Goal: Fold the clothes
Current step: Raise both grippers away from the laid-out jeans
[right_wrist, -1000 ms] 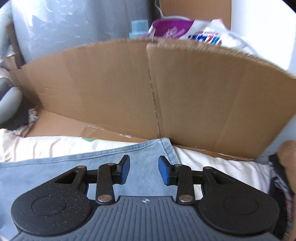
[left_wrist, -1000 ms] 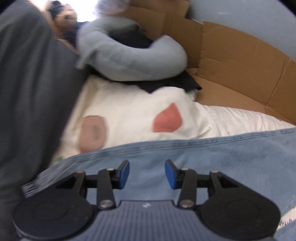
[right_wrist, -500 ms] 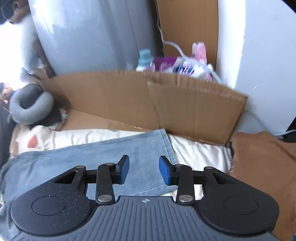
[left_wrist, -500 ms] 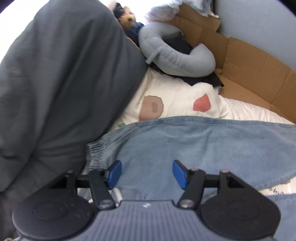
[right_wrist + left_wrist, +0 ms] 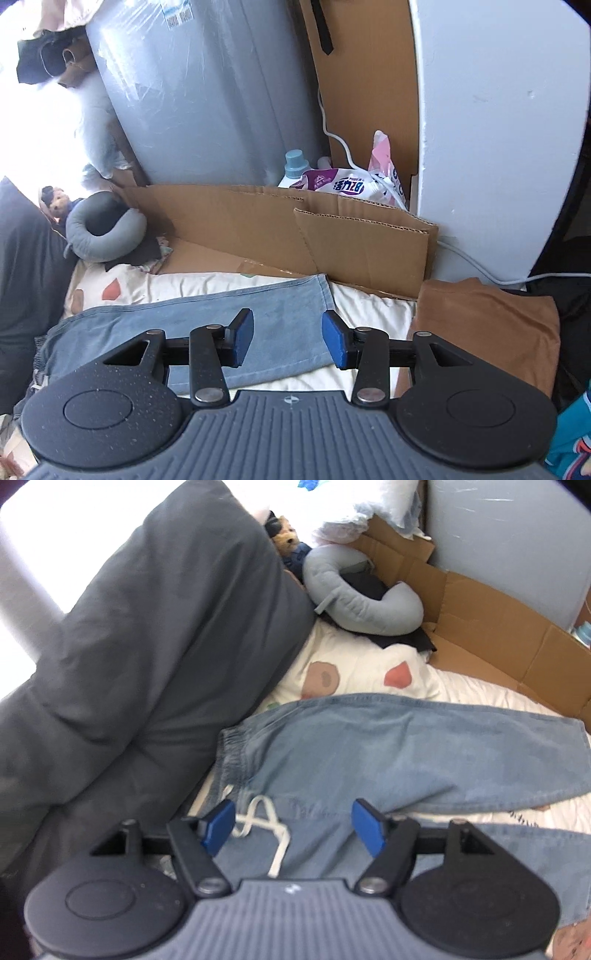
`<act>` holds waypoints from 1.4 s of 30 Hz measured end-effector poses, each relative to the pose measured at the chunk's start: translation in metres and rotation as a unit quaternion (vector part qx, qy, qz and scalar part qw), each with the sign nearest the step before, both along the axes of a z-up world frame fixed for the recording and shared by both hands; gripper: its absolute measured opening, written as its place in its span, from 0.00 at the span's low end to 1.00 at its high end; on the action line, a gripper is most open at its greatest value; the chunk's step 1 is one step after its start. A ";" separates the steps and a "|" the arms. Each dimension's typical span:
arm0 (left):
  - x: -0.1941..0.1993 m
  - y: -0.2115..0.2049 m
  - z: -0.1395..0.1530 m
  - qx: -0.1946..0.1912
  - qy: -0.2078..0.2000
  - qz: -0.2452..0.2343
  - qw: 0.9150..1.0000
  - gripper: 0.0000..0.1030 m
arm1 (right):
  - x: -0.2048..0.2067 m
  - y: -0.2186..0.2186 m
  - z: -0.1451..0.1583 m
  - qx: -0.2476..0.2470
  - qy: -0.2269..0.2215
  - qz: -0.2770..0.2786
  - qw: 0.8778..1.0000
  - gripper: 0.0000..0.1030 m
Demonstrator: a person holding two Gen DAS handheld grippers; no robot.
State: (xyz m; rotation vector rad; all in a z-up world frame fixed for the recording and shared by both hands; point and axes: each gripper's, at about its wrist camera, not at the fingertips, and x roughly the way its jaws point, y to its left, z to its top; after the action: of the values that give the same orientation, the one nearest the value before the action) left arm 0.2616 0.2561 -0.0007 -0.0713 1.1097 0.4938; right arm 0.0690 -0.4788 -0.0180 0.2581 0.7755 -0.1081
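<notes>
Now both tongs hang spread and empty: left gripper [image 5: 291, 825] above the jeans [image 5: 388, 749] drawstring [image 5: 264, 821], right gripper [image 5: 287, 338] over the leg hem [image 5: 327, 295]

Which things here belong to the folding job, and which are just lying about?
Job: light blue jeans, left tongs, right tongs.

Lying about: grey neck pillow, dark duvet, cardboard, brown garment, detergent bottle, stuffed toy.

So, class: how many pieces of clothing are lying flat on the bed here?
2: the light blue jeans spread across the white sheet, and a folded brown garment at their leg end, on the right. Others may lie out of view.
</notes>
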 end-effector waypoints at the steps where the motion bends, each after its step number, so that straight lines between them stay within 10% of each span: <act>1: -0.008 -0.001 0.006 0.003 0.000 0.001 1.000 0.70 | -0.006 -0.001 0.004 -0.002 0.000 0.005 1.000 0.47; 13: -0.081 0.010 0.048 0.011 -0.017 0.010 1.000 0.78 | -0.074 -0.014 0.062 -0.033 -0.009 0.056 0.998 0.50; 26: -0.111 -0.010 0.033 -0.018 -0.035 -0.034 0.999 0.78 | -0.110 -0.015 0.101 -0.082 0.010 0.092 0.992 0.58; 42: -0.125 0.007 -0.044 -0.036 -0.031 0.035 0.998 0.78 | -0.128 -0.006 -0.044 0.010 0.071 0.041 0.997 0.58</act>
State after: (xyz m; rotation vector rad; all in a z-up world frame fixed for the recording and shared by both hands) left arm 0.1365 0.2629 -0.0443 -0.1867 1.0672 0.5110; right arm -0.0586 -0.4845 -0.0624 0.2383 0.9269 -0.0416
